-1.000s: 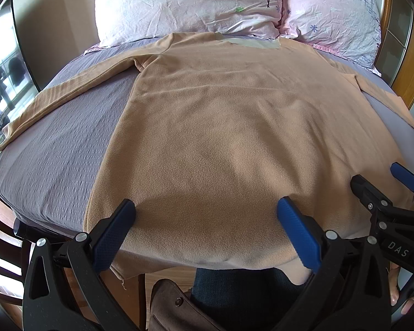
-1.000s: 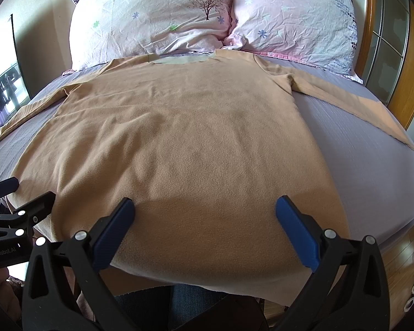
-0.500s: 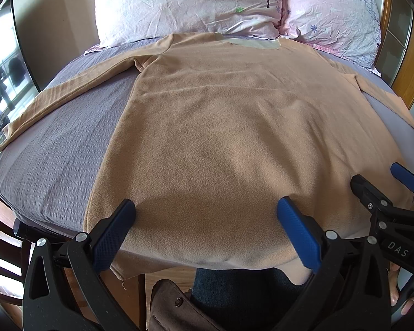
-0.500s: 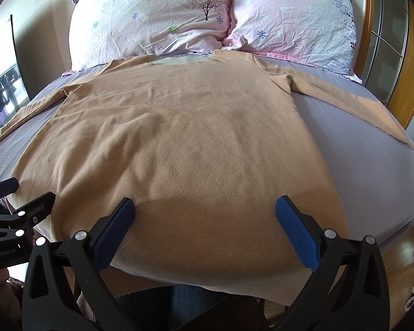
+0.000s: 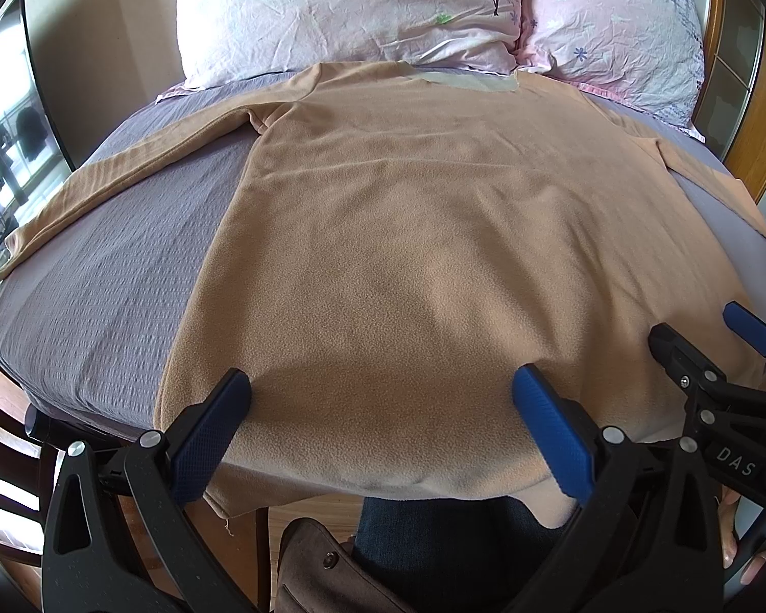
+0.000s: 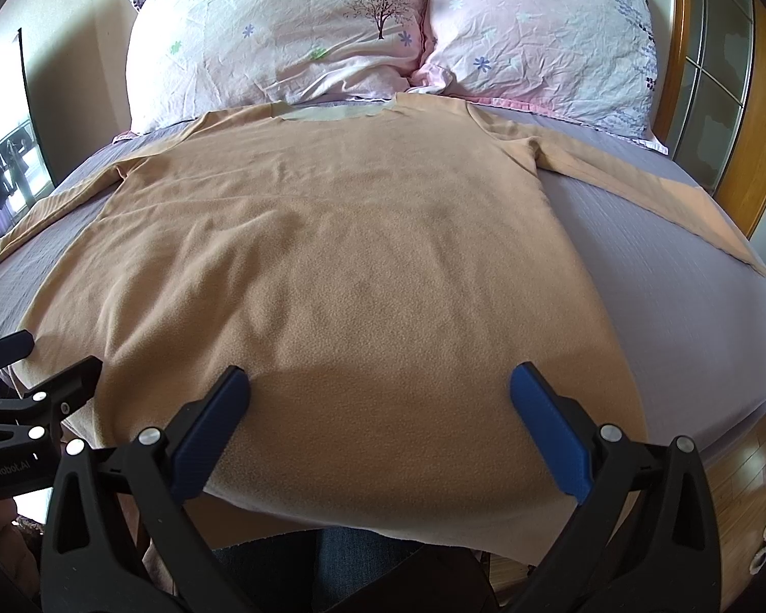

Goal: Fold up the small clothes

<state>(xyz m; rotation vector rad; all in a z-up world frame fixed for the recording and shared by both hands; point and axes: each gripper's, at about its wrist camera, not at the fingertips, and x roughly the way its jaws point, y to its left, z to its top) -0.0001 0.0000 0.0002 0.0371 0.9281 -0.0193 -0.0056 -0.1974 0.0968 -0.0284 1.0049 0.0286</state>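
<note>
Holding both tools low at the foot of the bed, I see the left tool (image 5: 380,398) with its blue pads (image 5: 214,424) spread wide apart, hovering just over the hem of the tan shirt (image 5: 424,235) and gripping nothing. My right tool (image 6: 380,398) sits the same way beside it, jaws wide apart, empty, above the hem's other half. Each tool shows at the edge of the other's view, so the two are side by side and near each other.

I see no containers in either view.

The tan shirt lies flat and face-down or face-up, I cannot tell which, spread over the grey bedsheet (image 5: 102,276). Its collar points toward the pillows, both long sleeves stretch out to the sides, and its hem hangs slightly over the near edge of the bed. Two floral pillows (image 6: 291,36) lean at the head, touching each other, with the collar just beside them. A wooden headboard frame (image 6: 761,117) with glass panels runs along the right side. A window (image 5: 5,163) shows at far left, with dark clothes hanging outside. Below the hem I see denim-clad legs (image 5: 434,541) and wood flooring (image 6: 740,505).
</note>
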